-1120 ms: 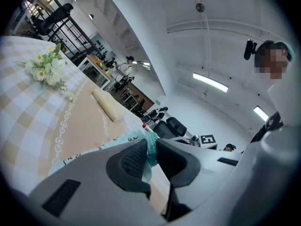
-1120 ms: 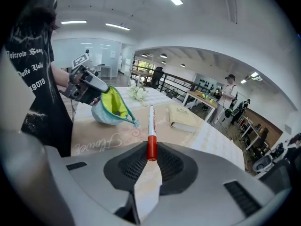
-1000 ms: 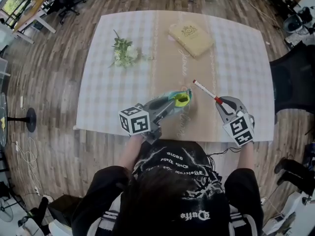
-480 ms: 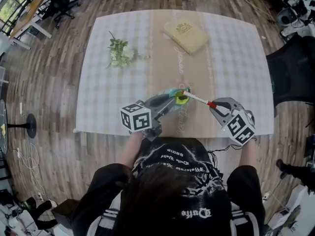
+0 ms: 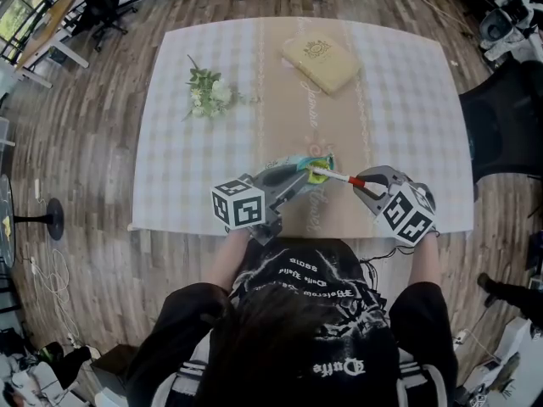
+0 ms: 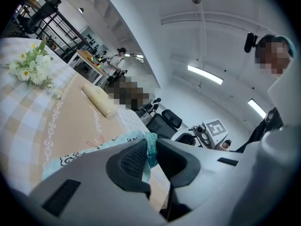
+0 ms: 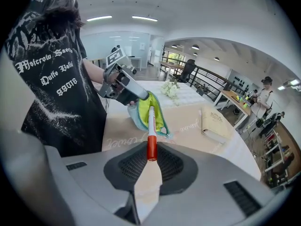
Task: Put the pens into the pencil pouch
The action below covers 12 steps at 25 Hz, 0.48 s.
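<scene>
So the pen [image 7: 151,121], white barrel with a red end, is pinched by that red end between the pads of the right gripper [image 7: 150,163]. Its other end sits right at the open mouth of the pencil pouch [image 7: 140,111], over the yellow-green lining.

The pouch is teal on the outside, and the left gripper [image 6: 153,155] has its jaws clamped on the fabric edge next to the opening. It's hanging there over the near part of the beige runner [image 5: 288,108], close to the person's body.

Pose-wise, the left gripper lies nearly level and points across toward the right one. The right one tips down and angles in toward the pouch, so the two meet nose to nose at the pouch mouth. Both forearms come straight out from the black printed shirt [image 5: 305,291], and the marker cubes sit on the backs of the grippers.

Further out on the checked tablecloth [image 5: 407,100] there's a cream book [image 5: 321,62] lying at the far side. A small bunch of white flowers [image 5: 208,91] lies off to the far left, well apart from the action.
</scene>
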Available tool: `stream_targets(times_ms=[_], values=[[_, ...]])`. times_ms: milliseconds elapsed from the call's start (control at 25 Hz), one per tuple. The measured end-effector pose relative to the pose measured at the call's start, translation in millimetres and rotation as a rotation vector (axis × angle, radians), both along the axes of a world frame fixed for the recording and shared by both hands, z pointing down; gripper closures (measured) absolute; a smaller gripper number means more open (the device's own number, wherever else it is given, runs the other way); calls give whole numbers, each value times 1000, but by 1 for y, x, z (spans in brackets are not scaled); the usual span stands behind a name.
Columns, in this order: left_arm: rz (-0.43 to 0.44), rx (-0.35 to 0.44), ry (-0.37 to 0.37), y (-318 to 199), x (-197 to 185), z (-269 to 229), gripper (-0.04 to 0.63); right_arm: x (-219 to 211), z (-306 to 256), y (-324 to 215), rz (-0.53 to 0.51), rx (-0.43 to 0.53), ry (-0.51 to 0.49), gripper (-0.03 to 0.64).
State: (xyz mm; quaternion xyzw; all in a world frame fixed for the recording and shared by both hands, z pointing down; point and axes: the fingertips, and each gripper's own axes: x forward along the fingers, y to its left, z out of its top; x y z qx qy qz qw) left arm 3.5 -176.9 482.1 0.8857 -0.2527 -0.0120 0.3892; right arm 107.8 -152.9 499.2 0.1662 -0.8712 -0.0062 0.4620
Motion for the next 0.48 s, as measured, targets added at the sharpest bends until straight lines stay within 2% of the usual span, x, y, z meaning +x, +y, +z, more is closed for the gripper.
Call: stream_targets(times_ms=[480], values=[[50,-7,-11,9,13,2,528,-30,6,-6,-57,-37,13,548]])
